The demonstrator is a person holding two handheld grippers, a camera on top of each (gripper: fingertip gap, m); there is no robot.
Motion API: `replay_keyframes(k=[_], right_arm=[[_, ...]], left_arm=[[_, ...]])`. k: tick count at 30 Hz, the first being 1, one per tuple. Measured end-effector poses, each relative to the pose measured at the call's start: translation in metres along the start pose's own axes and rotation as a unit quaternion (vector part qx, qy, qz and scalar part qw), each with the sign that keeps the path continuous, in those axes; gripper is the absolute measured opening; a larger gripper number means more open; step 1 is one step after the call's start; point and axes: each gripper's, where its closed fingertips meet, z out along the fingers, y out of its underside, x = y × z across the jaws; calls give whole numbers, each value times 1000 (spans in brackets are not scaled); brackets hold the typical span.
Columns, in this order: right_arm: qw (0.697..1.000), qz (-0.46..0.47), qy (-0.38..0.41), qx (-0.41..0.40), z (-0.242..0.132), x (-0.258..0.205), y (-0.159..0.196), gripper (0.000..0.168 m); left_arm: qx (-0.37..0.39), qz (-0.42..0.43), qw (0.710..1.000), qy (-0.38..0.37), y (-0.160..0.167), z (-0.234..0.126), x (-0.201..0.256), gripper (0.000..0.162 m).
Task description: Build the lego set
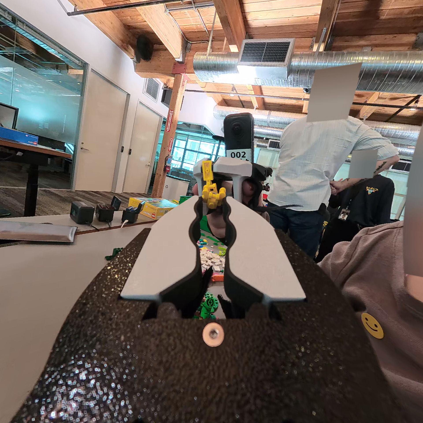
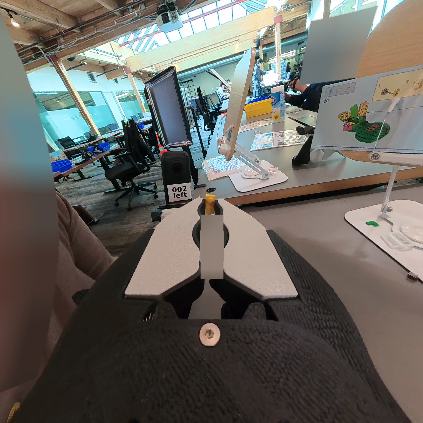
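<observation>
**Two yellow pieces meet in mid-air**

The left claw is clenched on a small yellow jointed assembly, pinched right at its tips and held up above the surface. Facing it, the right claw grips a thin yellow plate edge-on between its tips; in the left wrist view that plate stands upright just above the assembly, touching it or nearly so (the exact seam is too small to read).

Both pieces look light, rigid and smooth, so they are likely to twist or pop out if pushed off-axis. The jointed part probably swivels under load; it seems best held by its blocky body, and the plate by its flat faces, with the joining end left bare.

Below, a loose brick pile and the green build lie on the surface, well under the claws. The instruction page on its stand sits toward the far right side of the surface. The air around the claws is open, so there is room to align; a dropped piece would fall into the pile.
</observation>
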Motion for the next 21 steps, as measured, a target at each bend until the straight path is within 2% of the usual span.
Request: replay_keyframes(k=[11,21], right_arm=[[1000,0,-16,-4,0,-6,0,5],[999,-14,-49,-17,-2,-13,5,5]], left_arm=[[-17,13,1000,-2,6,3,0,17],[-68,149,986,-39,15,8,6,16]])
